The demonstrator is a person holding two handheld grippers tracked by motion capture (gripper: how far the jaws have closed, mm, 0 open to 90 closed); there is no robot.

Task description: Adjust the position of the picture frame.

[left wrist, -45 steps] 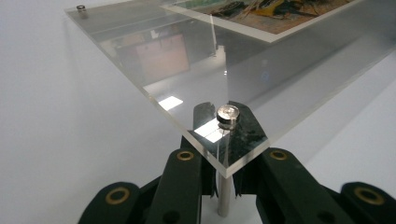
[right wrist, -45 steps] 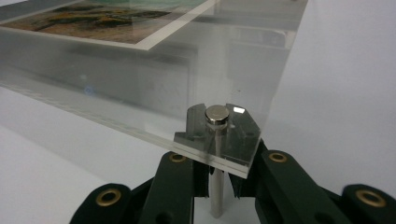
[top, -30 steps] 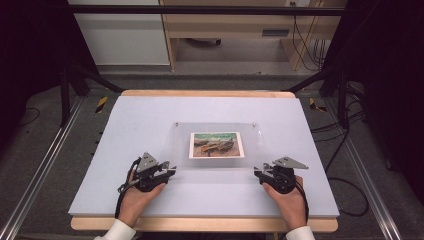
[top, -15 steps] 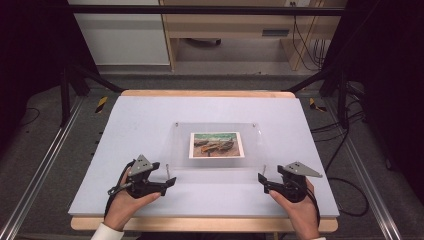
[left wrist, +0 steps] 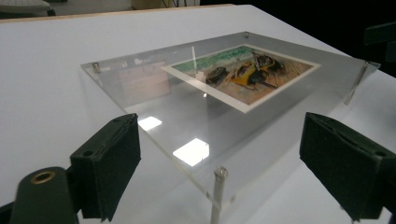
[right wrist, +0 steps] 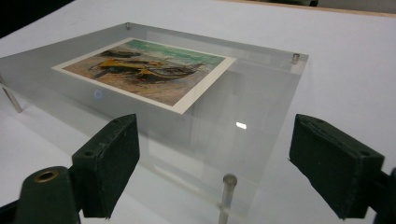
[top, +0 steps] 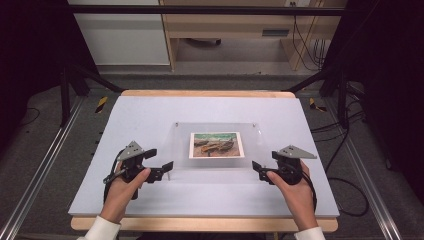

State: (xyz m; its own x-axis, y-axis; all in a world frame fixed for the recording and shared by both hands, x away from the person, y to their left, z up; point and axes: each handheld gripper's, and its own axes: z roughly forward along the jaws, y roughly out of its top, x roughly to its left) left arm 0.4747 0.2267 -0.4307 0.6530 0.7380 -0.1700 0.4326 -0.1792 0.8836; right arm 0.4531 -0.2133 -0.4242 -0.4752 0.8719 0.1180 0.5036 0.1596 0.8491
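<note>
white worktop (top: 150, 115) on grey floor | clear acrylic frame (top: 260, 145) with boat picture (top: 216, 145) stands mid-worktop on metal pegs | left claw (top: 167, 166) spread, just opened, at near-left corner, gripping nothing | right claw (top: 257, 167) spread, just opened, at near-right corner

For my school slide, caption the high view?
Two open grippers flank a clear picture frame on a white table.

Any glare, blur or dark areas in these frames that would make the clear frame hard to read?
Left gripper view: bright ceiling-light reflections on the acrylic frame near its front corner; the left gripper jaws look soft. Right gripper view: only a small glint on the frame, print sharp. High view: even light on the table, dark surroundings, frame edges faint.
</note>
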